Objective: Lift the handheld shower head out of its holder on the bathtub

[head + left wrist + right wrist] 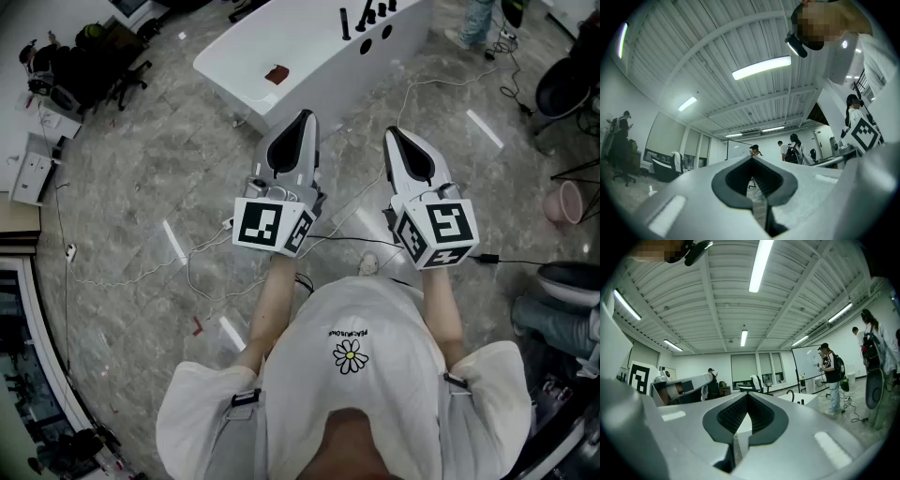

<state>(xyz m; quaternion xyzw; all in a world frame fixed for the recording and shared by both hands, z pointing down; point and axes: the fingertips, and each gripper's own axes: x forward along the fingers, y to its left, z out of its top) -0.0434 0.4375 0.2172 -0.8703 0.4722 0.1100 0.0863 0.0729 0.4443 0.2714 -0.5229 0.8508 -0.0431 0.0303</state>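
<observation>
**Starting stance, head view.** The person stands on the grey floor (141, 187), well apart from the white bathtub (309, 52). The left gripper (302, 118) and the right gripper (392, 134) are held side by side before the chest, both aimed toward the tub. Each gripper is clenched on nothing: its own view shows the tips meeting, with only the room beyond. Held empty like this, they appear to be waiting for the reach, which has not begun. The shower head (344, 22) is taken to be the slim black bar on the tub's rim at its far end, beside the black taps (375, 13). Its long axis stands upright from the rim, presumably seated handle-down in the holder so that it lifts straight up; which way its spray face turns is too small to tell
</observation>
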